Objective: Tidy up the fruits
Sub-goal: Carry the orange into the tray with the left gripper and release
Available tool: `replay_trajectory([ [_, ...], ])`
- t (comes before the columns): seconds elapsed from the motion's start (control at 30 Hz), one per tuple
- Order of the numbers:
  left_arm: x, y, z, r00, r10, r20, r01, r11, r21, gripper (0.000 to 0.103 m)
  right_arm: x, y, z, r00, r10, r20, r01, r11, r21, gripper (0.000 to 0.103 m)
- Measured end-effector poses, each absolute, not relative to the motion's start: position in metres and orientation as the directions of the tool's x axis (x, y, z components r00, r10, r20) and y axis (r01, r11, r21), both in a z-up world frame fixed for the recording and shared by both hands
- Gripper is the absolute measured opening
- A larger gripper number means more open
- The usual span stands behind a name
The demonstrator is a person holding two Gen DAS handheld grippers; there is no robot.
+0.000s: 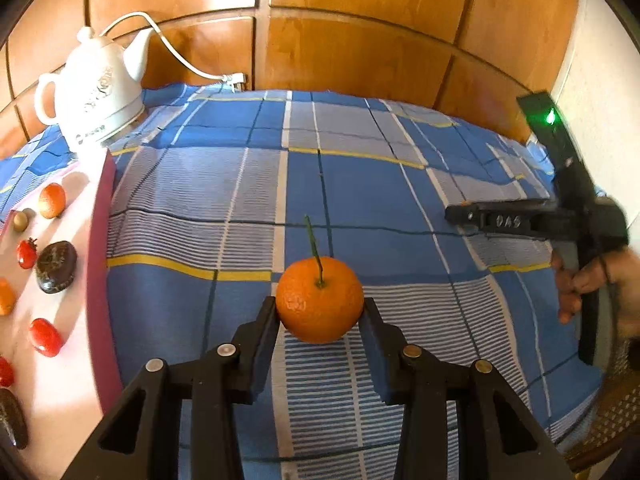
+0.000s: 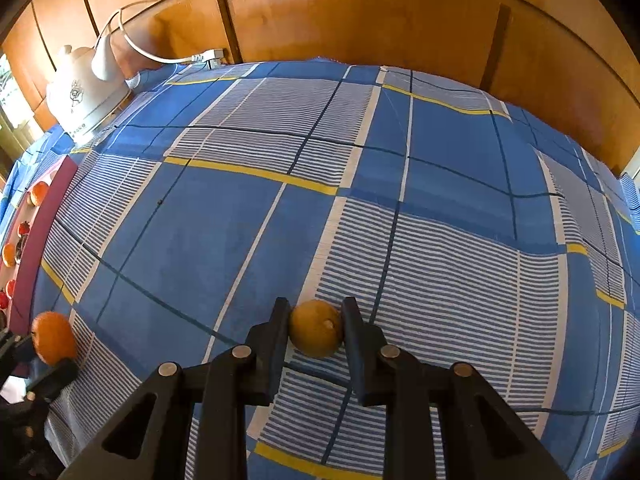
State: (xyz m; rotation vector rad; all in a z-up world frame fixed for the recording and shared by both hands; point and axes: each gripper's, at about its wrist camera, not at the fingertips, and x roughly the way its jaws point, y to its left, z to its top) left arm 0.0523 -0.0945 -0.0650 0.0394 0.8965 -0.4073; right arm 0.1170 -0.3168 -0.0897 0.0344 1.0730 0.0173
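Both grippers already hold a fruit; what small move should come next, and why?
Probably carry the left gripper with its orange leftwards to the pink tray, where other fruits already lie. The right gripper with its small yellowish fruit is farther from the tray, so it may follow.

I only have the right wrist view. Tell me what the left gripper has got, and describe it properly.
Observer: The left gripper is shut on an orange mandarin with a thin green stem standing up from its top.
Operator: Now tell me what lies on that pink tray; I only see its edge.
Observer: On the pink tray lie red cherry tomatoes, a small orange fruit and a dark brown chestnut-like piece.
Operator: Report how my gripper looks from over there.
Observer: The right gripper shows from the side, with a hand on its handle; the small fruit it holds in your view is hidden from there.
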Motion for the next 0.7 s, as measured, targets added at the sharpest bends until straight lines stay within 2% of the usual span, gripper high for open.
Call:
replay_trajectory([
  [0.7,0.034,-0.067,-0.014,0.626,-0.327,-0.708,0.310,0.937,-0.159,0.041,0.116,-0.302,-0.088,0.495,-0.042,-0.868,-0.031,0.997,-0.066,0.026],
])
